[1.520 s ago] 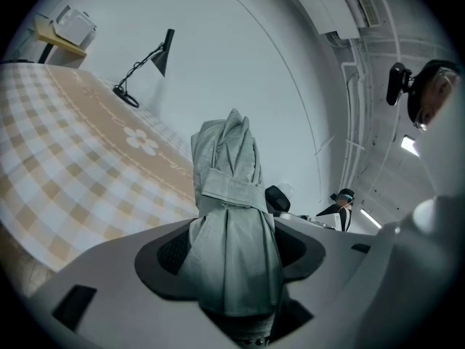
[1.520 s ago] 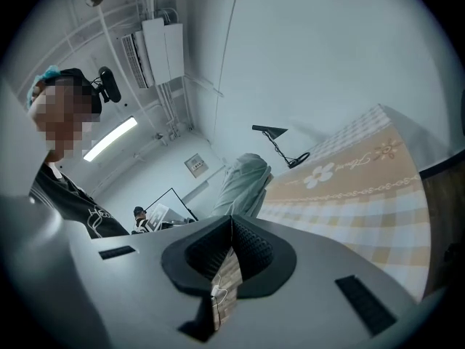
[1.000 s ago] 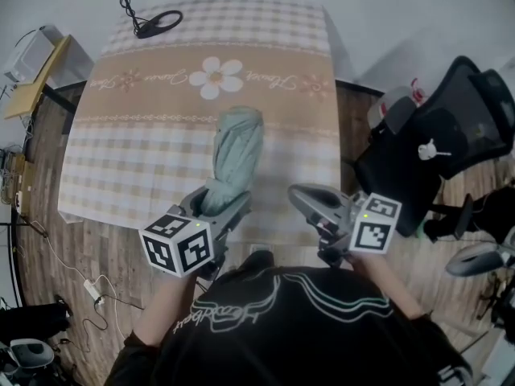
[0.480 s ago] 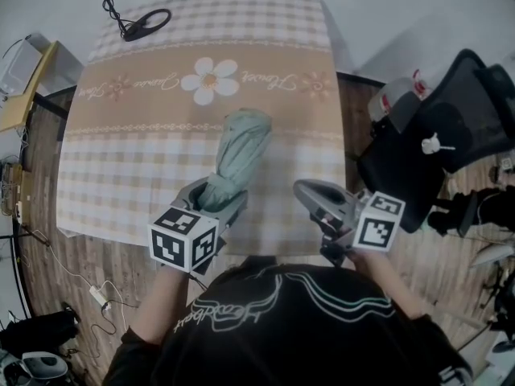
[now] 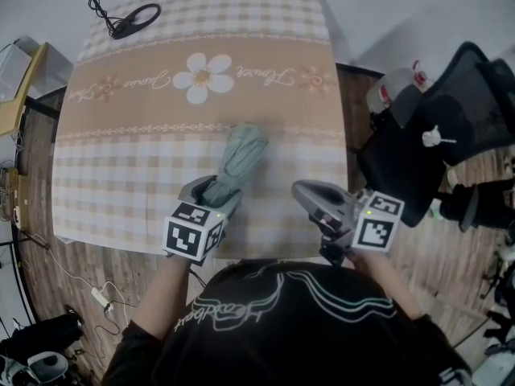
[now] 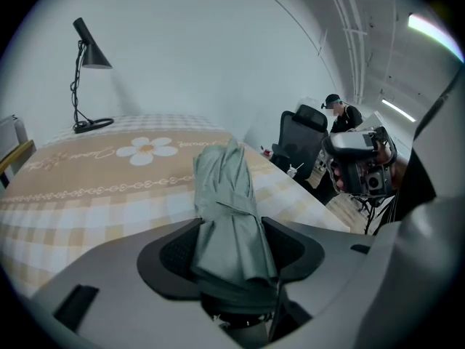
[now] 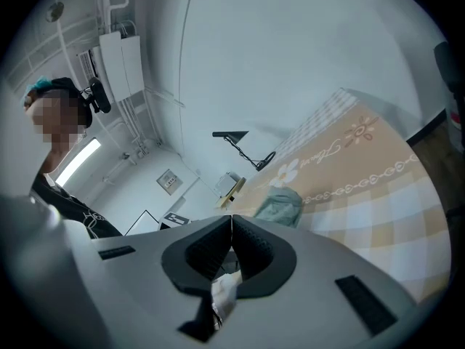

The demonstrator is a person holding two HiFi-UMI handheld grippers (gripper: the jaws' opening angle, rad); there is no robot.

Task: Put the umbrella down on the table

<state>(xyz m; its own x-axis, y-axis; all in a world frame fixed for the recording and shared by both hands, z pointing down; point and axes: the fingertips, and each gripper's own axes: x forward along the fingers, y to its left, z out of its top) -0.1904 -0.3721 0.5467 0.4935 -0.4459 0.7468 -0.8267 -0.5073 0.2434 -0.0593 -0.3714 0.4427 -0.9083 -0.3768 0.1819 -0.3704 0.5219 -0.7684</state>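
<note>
Umbrella [image 5: 239,153] clamped in left gripper [image 5: 212,194], near end hidden; right gripper [image 5: 304,193] closed, empty

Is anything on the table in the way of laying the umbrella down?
Nothing visible. The left gripper holds the umbrella over a bare stretch of the table; the desk lamp stands away at the far left corner.

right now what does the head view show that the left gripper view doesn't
Only the head view: the marker cubes on the left gripper and the right gripper, and the table's full outline. Only the left gripper view: up close, its jaws pressed against the folded green umbrella, and a person in a cap far behind. Both: the umbrella, the flower tablecloth, the lamp and the black chair.
</note>
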